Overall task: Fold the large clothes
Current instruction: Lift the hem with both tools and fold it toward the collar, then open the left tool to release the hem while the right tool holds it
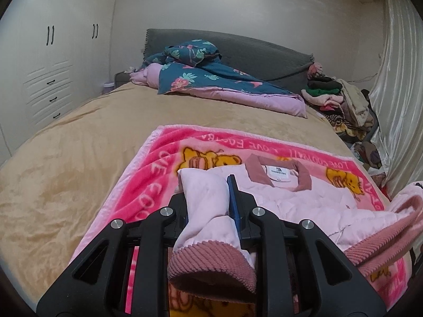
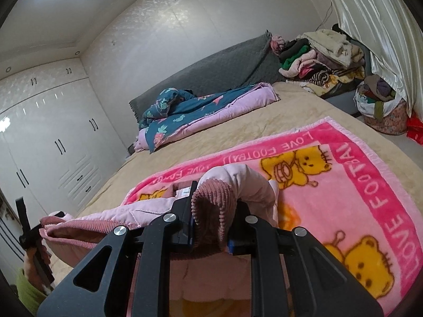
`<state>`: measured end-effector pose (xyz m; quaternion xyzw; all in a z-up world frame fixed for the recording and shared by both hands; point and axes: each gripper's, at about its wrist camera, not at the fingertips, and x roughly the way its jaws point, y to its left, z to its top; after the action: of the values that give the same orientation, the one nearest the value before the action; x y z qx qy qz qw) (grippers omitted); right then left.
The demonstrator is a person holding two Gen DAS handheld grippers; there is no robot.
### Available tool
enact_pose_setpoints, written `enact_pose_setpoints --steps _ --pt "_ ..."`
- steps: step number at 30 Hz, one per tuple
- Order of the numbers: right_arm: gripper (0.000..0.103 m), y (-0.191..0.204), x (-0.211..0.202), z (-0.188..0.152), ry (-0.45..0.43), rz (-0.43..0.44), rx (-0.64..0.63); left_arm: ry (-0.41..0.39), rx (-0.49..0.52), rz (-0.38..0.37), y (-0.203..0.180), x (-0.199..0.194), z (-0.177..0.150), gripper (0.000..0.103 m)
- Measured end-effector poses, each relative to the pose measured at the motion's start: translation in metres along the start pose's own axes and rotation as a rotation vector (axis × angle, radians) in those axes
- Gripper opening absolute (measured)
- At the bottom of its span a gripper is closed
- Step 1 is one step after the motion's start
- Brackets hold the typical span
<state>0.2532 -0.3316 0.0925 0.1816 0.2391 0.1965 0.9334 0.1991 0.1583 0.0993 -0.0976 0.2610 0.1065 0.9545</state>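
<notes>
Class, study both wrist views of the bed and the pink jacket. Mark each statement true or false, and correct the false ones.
1. The left gripper is shut on a sleeve of the pink jacket. True.
2. The right gripper hangs open and empty. False: it is shut on the other sleeve's ribbed cuff.
3. The jacket lies on a pink cartoon-bear blanket. True.
4. The teal floral quilt covers the jacket. False: it lies apart, near the grey headboard.

The pink blanket [image 2: 343,185] under and ahead of the right hand-held gripper [image 2: 211,211] carries "LOVE FOOTBALL" in white letters, repeated along its darker pink border. Just ahead of the left hand-held gripper [image 1: 208,198], a white neck label [image 1: 279,172] inside the pink jacket's [image 1: 304,200] collar has print too small to read.
</notes>
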Motion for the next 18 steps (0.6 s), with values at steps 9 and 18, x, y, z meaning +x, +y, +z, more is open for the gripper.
enact_pose_setpoints --steps 9,18 --pt "0.016 -0.024 0.056 0.016 0.057 -0.015 0.082 0.004 -0.029 0.007 0.001 0.029 0.007 0.019" --pt "0.017 -0.056 0.11 0.016 0.151 -0.029 0.19 0.019 -0.039 -0.014 -0.002 0.052 0.012 0.036"
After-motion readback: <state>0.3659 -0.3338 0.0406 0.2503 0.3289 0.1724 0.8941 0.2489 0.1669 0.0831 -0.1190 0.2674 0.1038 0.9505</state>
